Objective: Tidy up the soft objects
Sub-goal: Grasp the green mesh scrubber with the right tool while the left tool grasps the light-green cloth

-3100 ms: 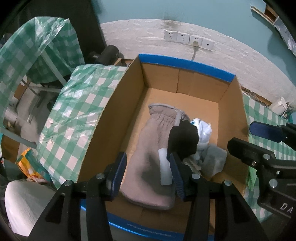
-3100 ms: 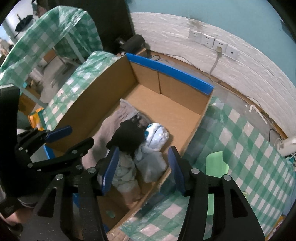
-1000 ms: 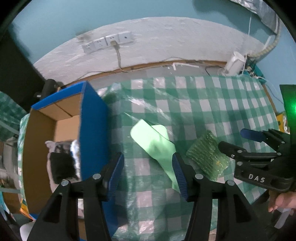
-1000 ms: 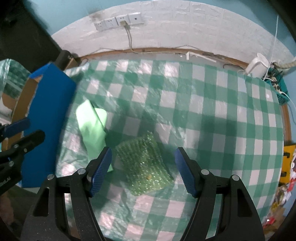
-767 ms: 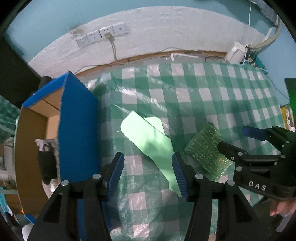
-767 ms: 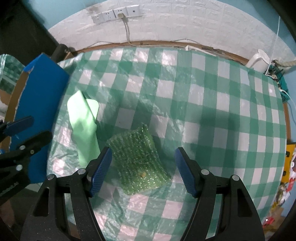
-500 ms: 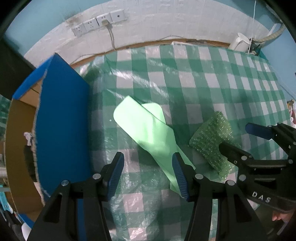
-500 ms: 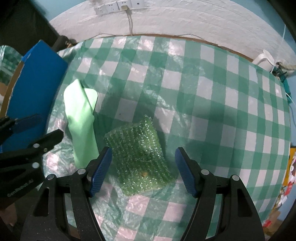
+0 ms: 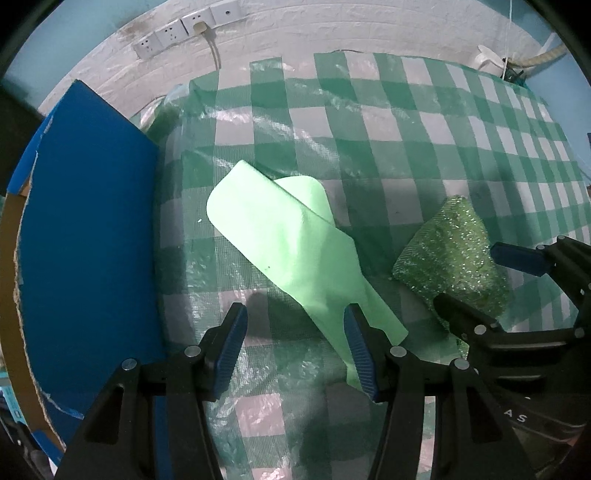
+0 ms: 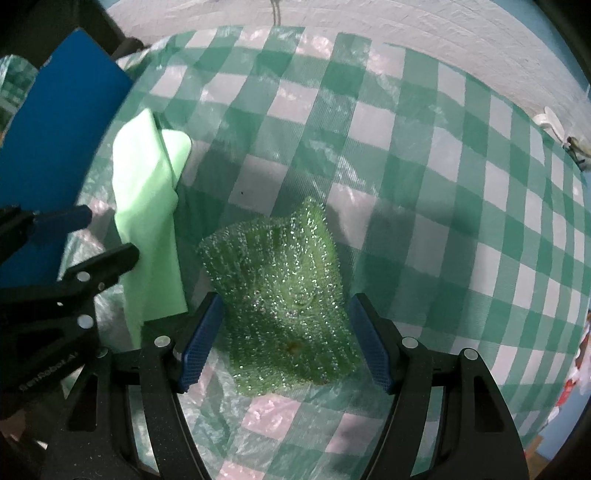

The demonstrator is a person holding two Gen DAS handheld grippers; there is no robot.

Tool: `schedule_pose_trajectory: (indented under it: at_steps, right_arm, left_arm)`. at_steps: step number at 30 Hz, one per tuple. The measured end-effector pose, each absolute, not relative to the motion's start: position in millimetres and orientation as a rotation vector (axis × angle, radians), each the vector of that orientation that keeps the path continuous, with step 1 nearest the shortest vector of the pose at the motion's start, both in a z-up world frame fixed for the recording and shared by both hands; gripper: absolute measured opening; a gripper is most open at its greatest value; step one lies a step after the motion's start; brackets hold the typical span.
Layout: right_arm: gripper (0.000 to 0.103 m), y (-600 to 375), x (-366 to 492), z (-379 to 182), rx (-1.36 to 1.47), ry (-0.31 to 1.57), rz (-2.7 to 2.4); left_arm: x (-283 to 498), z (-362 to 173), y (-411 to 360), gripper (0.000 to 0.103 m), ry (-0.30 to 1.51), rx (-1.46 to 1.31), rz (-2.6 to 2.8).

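A light green cloth (image 9: 288, 251) lies flat on the checked tablecloth; its narrow end reaches under my open, empty left gripper (image 9: 295, 347). It also shows at the left of the right wrist view (image 10: 147, 221). A glittery dark green scouring pad (image 10: 280, 280) lies between the jaws of my open, empty right gripper (image 10: 284, 343). In the left wrist view the pad (image 9: 454, 254) lies at the right, with the right gripper (image 9: 480, 280) around it.
A blue-sided cardboard box (image 9: 85, 229) stands at the table's left edge and also shows in the right wrist view (image 10: 59, 147). The green-and-white checked plastic tablecloth (image 10: 443, 184) covers the table. A white brick wall with sockets (image 9: 184, 26) runs behind.
Both grippers have moved from over the box to the table and come down closer. The left is now over the cloth, the right around the scouring pad. Both stay open.
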State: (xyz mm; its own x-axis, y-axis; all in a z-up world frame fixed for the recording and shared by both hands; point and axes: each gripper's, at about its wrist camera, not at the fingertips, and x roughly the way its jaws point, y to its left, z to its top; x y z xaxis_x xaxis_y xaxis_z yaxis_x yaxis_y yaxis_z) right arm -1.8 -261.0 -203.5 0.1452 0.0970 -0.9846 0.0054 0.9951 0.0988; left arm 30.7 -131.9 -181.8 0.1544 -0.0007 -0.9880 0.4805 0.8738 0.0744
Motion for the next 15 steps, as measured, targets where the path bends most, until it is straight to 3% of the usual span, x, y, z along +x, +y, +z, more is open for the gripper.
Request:
schedule_pose_trajectory:
  at_steps: [10,13,15]
  right_arm:
    - [0.074,-242.6,9.0,-213.3,0.015,1.421,0.076]
    - [0.061,-232.8,0.8,-211.4,-0.002,1.406,0.092]
    - [0.040,-229.7,0.1,-208.1,-0.015,1.400,0.111]
  left_arm:
    - [44.3,-184.9,-129.1,0.062,1.401,0.383,-0.352]
    - [52.1,-184.9,-129.0,0.064,1.409,0.371,-0.358]
    - [56.0,-185.2,-131.8,0.064,1.417,0.367,-0.361]
